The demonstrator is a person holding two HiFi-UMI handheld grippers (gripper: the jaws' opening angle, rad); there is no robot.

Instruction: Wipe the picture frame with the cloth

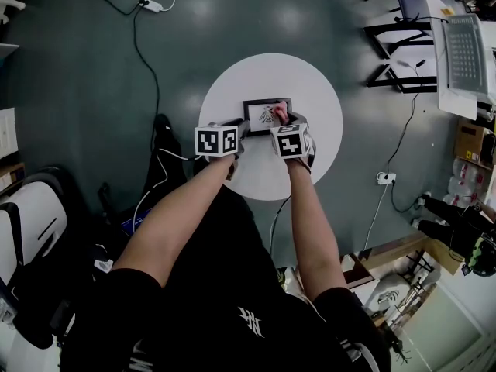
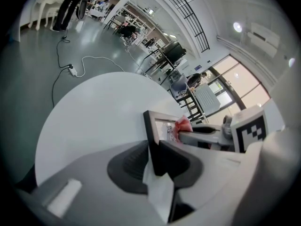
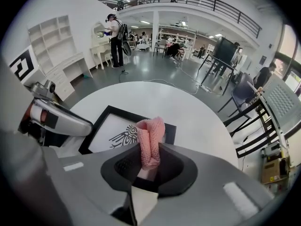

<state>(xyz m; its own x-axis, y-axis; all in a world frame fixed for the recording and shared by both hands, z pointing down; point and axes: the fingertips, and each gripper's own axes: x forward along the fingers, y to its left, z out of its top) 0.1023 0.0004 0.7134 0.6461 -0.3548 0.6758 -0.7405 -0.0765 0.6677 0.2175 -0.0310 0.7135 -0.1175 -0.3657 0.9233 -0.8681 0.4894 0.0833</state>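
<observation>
A black picture frame [image 1: 264, 113] with an insect drawing rests on the round white table [image 1: 310, 91]. My left gripper [image 1: 242, 129] is shut on the frame's left edge [image 2: 151, 138], seen edge-on in the left gripper view. My right gripper [image 1: 281, 119] is shut on a folded pink cloth [image 3: 150, 140], whose tip lies over the frame's glass [image 3: 110, 131] next to the drawing. The cloth [image 2: 182, 125] also shows past the frame in the left gripper view.
Cables and a power strip [image 1: 151, 5] lie on the grey floor beyond the table. A black chair and desk [image 1: 418, 22] stand at the right. A person [image 3: 115, 39] stands far off by white shelves. White furniture [image 1: 31, 215] sits at my left.
</observation>
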